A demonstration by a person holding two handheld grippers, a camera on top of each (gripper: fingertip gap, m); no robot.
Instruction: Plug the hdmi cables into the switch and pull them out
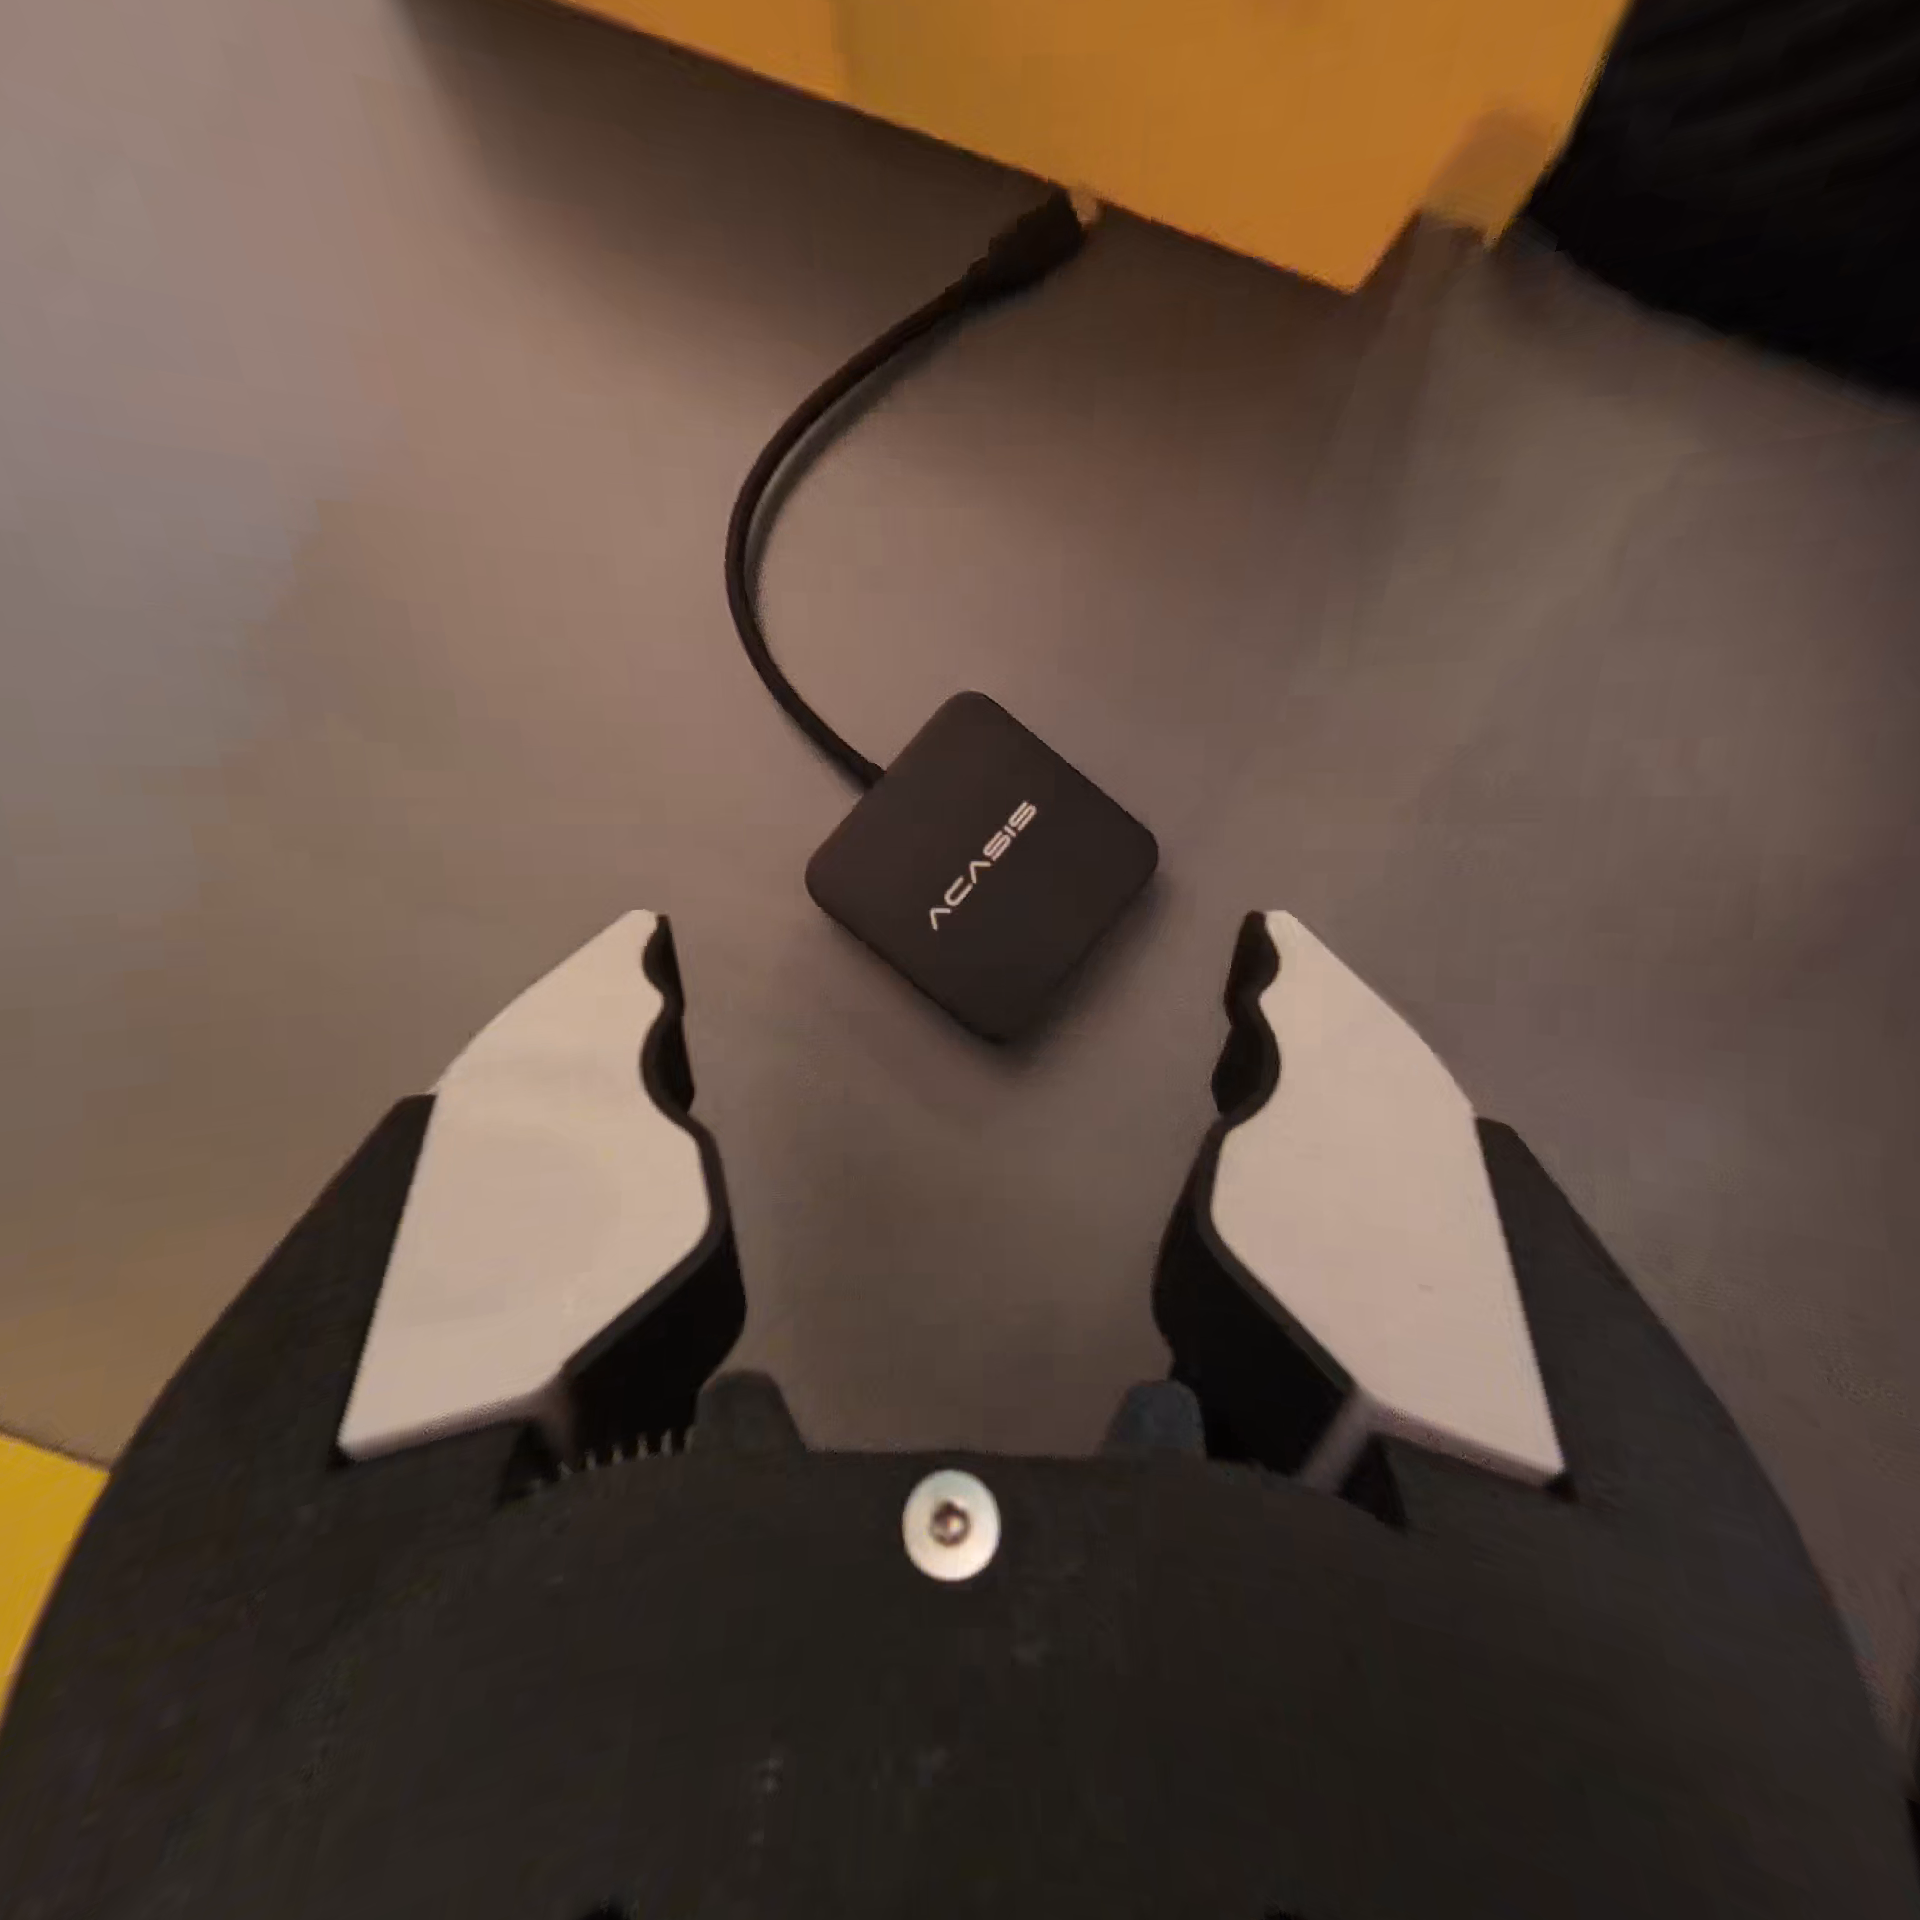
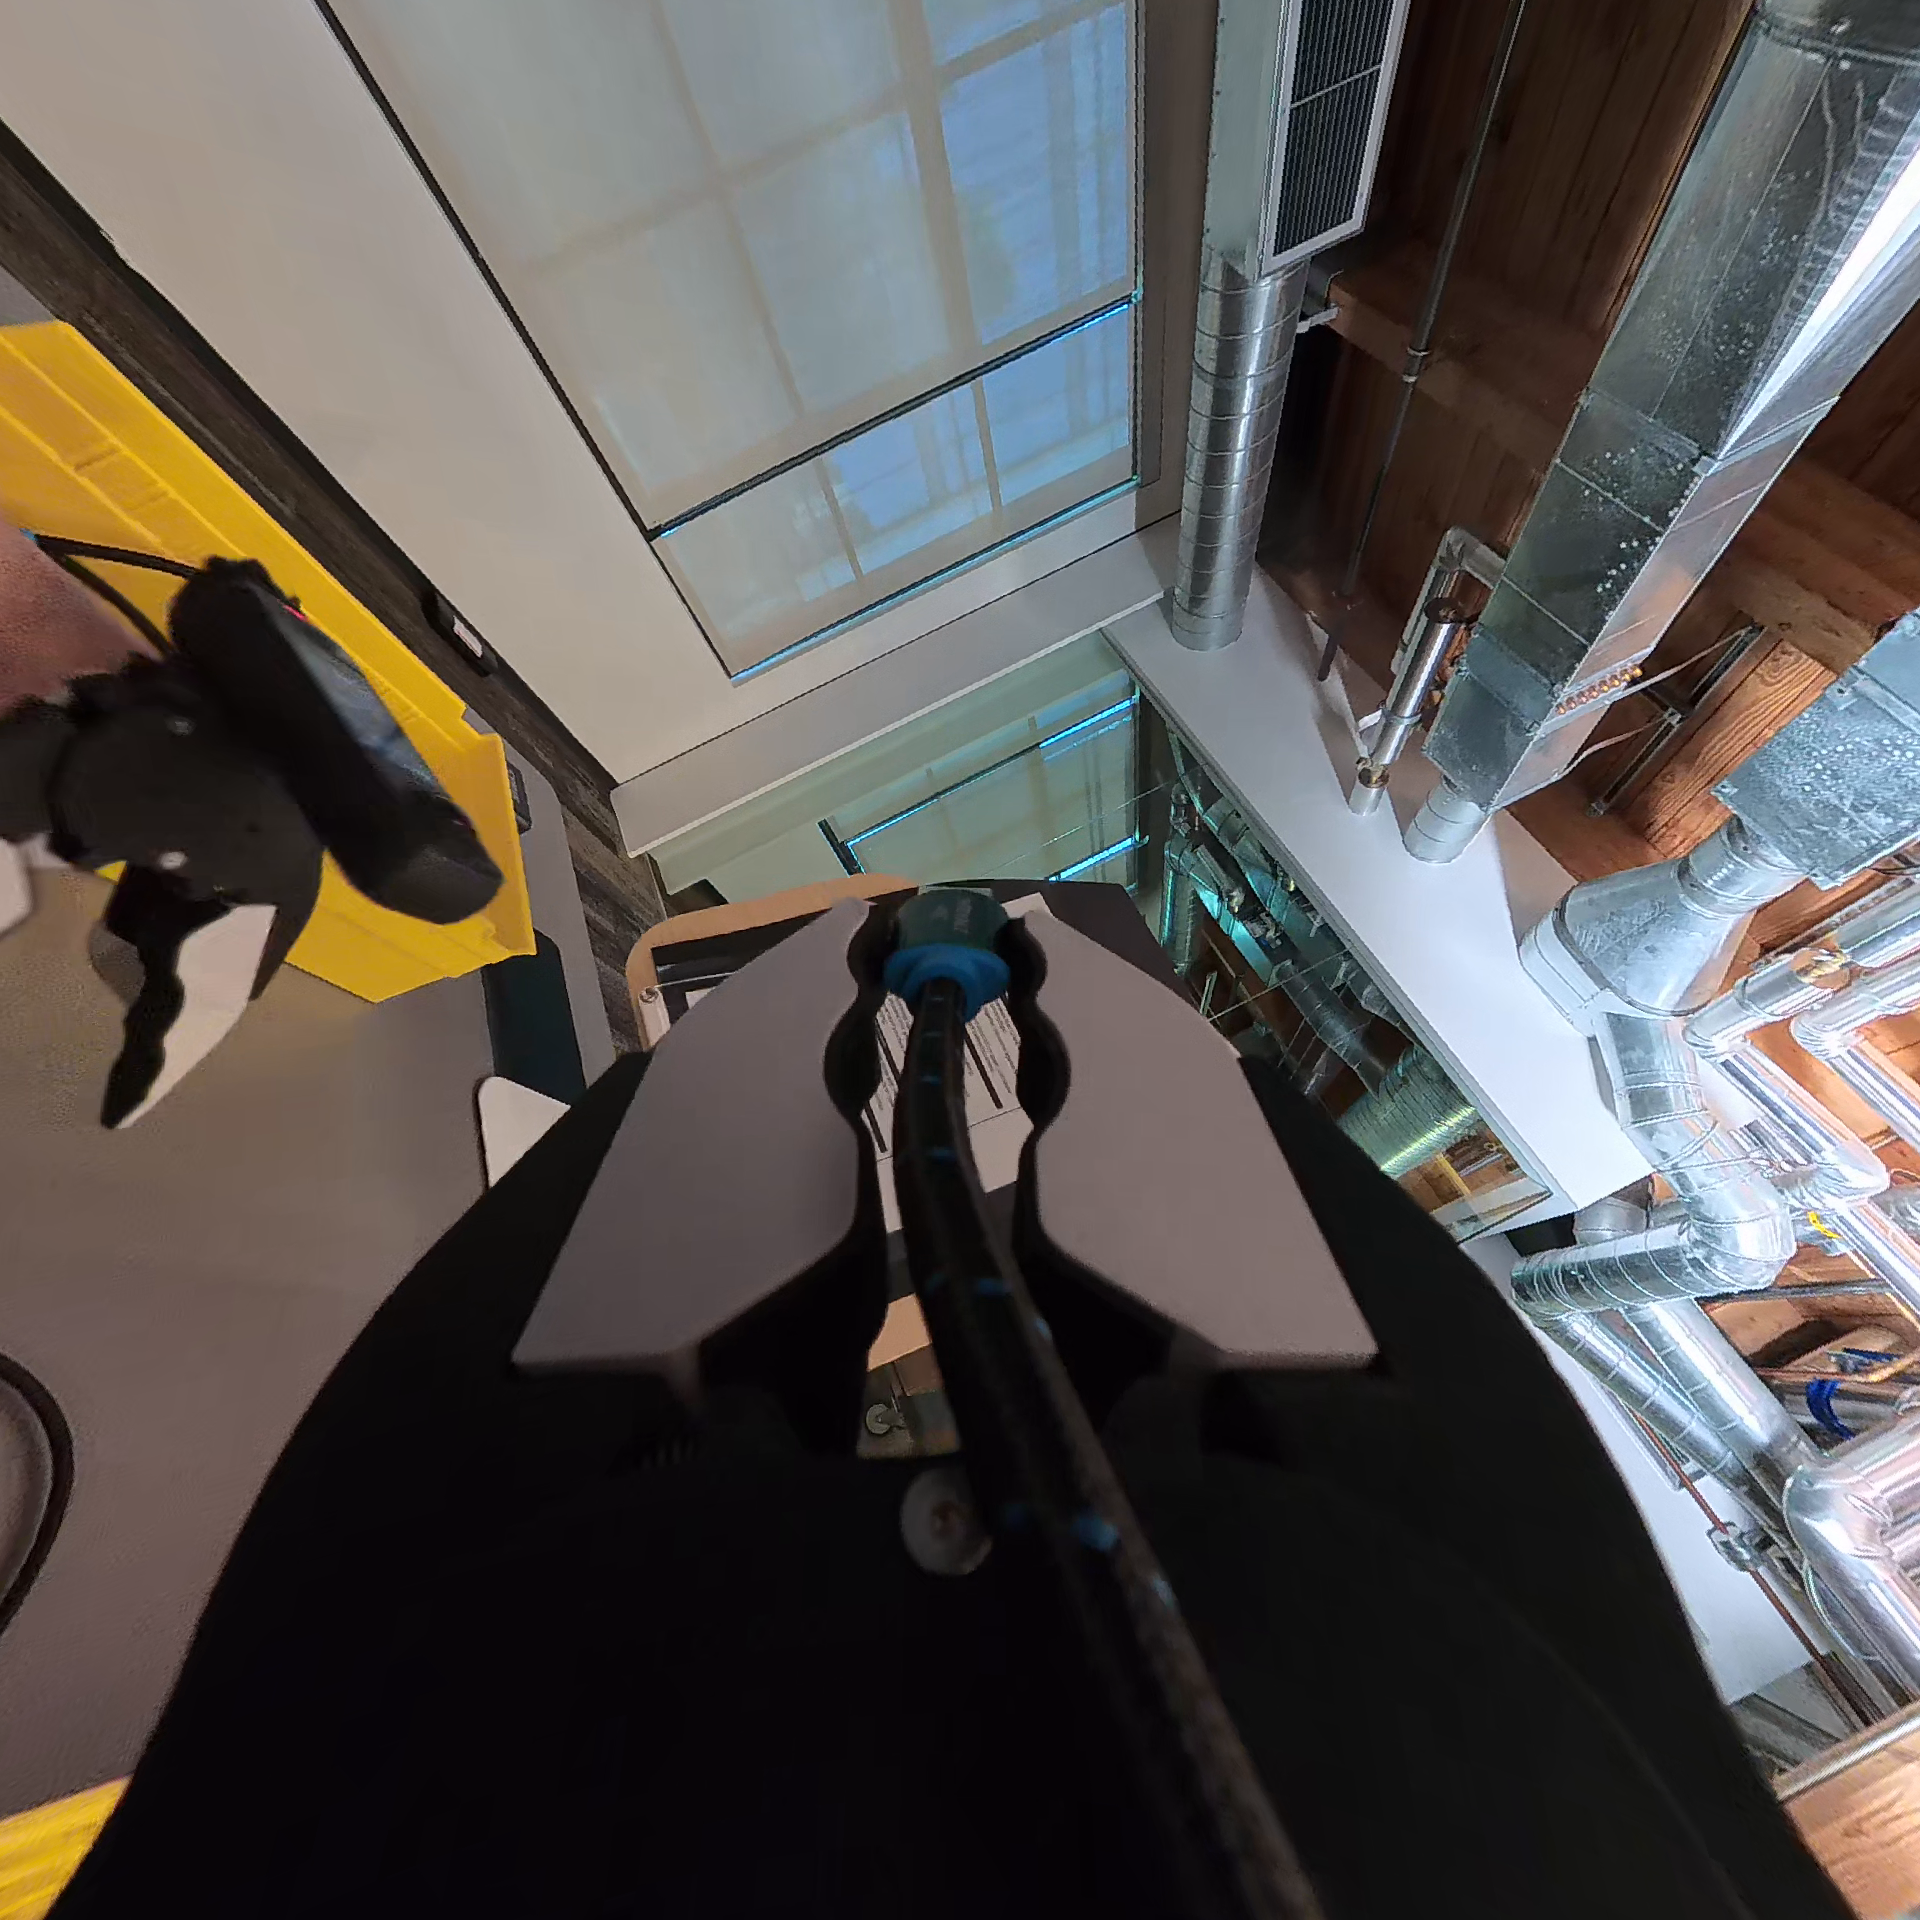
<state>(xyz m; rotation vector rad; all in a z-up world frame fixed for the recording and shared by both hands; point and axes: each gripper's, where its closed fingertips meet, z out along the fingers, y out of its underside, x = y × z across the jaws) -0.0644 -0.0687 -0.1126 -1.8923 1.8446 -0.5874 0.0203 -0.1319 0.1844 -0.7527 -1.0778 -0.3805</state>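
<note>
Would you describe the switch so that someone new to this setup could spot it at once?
Start at the grey tabletop with the yellow bin at its far edge. Ahead of the open left gripper lies the switch, a small flat black square with rounded corners. It alone has light lettering on top and a black lead curling toward the bin.

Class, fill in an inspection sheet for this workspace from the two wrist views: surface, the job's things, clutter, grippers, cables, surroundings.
Surface: grey tabletop, mostly bare.
Job's things: black square switch lying flat, ahead of the left gripper; nothing touches it.
Clutter: yellow bin at the table's far edge.
Grippers: left gripper open, empty; right gripper shut on the HDMI plug, pointing up away from the table.
Cables: switch's own black lead curving towards the bin; braided black HDMI cable trailing back over the right gripper.
Surroundings: windows, metal ducts and pipes overhead.
</note>
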